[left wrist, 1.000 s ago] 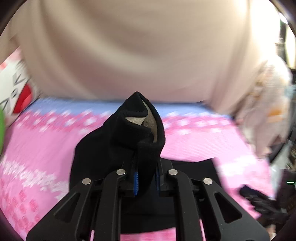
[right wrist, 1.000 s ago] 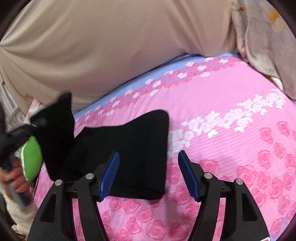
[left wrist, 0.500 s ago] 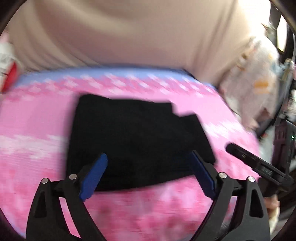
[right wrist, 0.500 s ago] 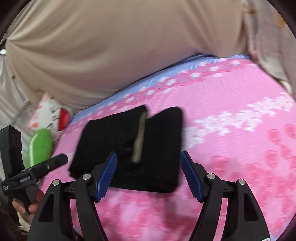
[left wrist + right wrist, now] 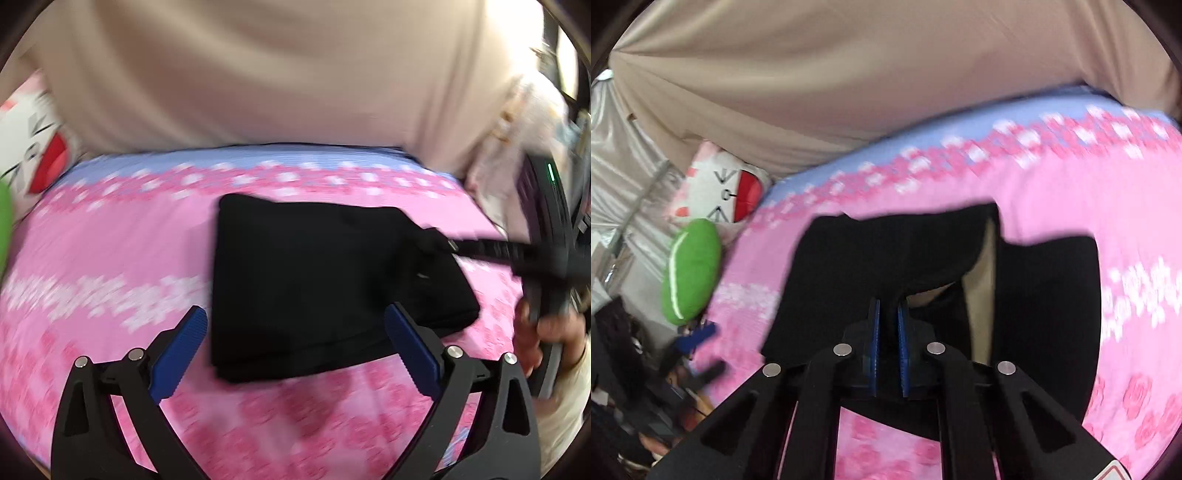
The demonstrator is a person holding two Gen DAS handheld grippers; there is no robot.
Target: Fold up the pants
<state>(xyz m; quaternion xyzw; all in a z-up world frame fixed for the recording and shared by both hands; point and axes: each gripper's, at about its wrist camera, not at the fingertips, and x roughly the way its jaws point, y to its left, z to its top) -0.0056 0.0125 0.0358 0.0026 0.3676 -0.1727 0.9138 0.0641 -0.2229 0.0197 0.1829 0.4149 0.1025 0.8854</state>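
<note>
The black pants [image 5: 325,280] lie folded in a flat stack on the pink bed sheet [image 5: 110,258]. My left gripper [image 5: 295,314] hovers over their near edge, its jaws still opening wide, with nothing pressed between the blue pads. In the right wrist view my right gripper [image 5: 888,306] is closing, its pads pinching a raised fold of the pants [image 5: 849,266]. Beside that fold the beige inner lining [image 5: 979,295] shows. The left wrist view shows the right gripper [image 5: 447,245] at the stack's right edge, held by a hand [image 5: 554,328].
A beige cloth [image 5: 258,74] hangs behind the bed. A white cartoon cushion [image 5: 720,188] and a green plush [image 5: 690,269] sit at the bed's left end. Patterned fabric [image 5: 517,129] hangs at the right. The sheet's blue border [image 5: 258,158] runs along the far side.
My left gripper let go of the lifted pants fold and opened wide; the fabric dropped flat onto the stack. My right gripper swung over to the pants and shut on a fold.
</note>
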